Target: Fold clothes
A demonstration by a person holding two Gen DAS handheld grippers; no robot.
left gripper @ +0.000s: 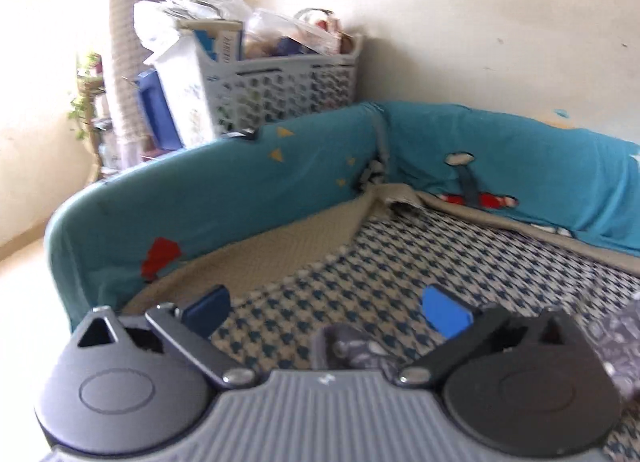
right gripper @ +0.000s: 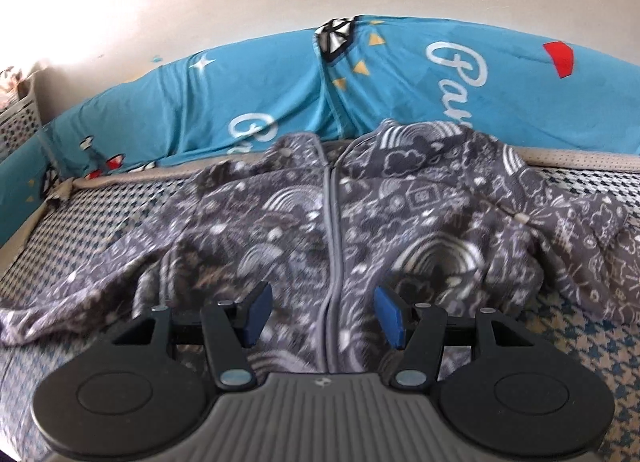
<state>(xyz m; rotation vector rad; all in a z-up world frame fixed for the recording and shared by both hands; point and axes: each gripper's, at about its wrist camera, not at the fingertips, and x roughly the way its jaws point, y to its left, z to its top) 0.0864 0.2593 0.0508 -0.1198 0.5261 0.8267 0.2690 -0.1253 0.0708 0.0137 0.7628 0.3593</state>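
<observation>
Left gripper (left gripper: 326, 312) spread wide, blue pads (left gripper: 446, 312) well apart, nothing between them; only checked bed sheet (left gripper: 360, 262) visible through the gap, with a small bunch of grey patterned cloth just below, close to the gripper body. Right gripper (right gripper: 324, 312) partly open, pads clear of any fabric, nothing gripped; poised over the lower front of the grey patterned zip-up jacket (right gripper: 400, 214), jaws straddling the zipper line (right gripper: 334, 242). Jacket laid front-up and spread on the sheet, zipped closed, collar toward the teal padded bed rail (right gripper: 280, 74). Near sleeve (right gripper: 60, 302) stretched out toward the lower left of the right wrist view, somewhat rumpled; other sleeve (right gripper: 592, 254) bunched at right. Beige mat edge (left gripper: 280, 262) exposed between sheet and rail in the corner, seen from the left wrist. Rail cover printed with white script, yellow triangles, red shapes. Behind the rail in the left wrist view: white perforated laundry basket (left gripper: 288, 94) stuffed with bags and boxes, standing against a cream wall (left gripper: 480, 22). Both views slightly motion-blurred.
</observation>
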